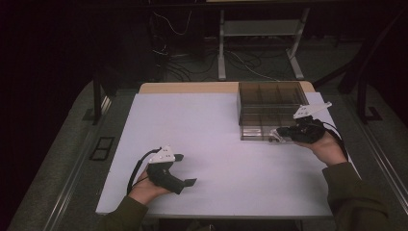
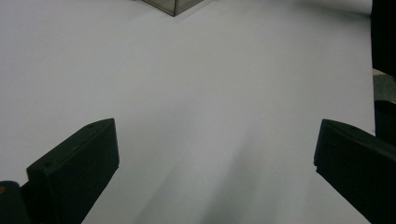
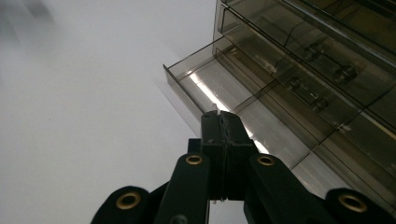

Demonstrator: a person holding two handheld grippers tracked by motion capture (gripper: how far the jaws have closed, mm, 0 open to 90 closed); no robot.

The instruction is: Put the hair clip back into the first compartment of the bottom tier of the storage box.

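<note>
A smoky see-through drawer cabinet (image 1: 267,102) stands at the back right of the white table (image 1: 211,139). Its bottom drawer (image 1: 256,134) is pulled out toward the front. In the right gripper view this drawer (image 3: 201,77) lies open just beyond my jaws, and the cabinet (image 3: 322,60) rises to its right. My right gripper (image 1: 280,132) hovers at the drawer's right front, its jaws pressed together with nothing visible between them (image 3: 219,117). My left gripper (image 1: 185,169) rests low at the front left with its jaws wide open over bare table (image 2: 215,154).
Small dark parts lie in the upper drawers (image 3: 327,70). A corner of the cabinet (image 2: 173,5) shows at the top of the left gripper view. The table's wooden back edge (image 1: 187,87) borders a dark floor with cables and a metal stand (image 1: 222,53).
</note>
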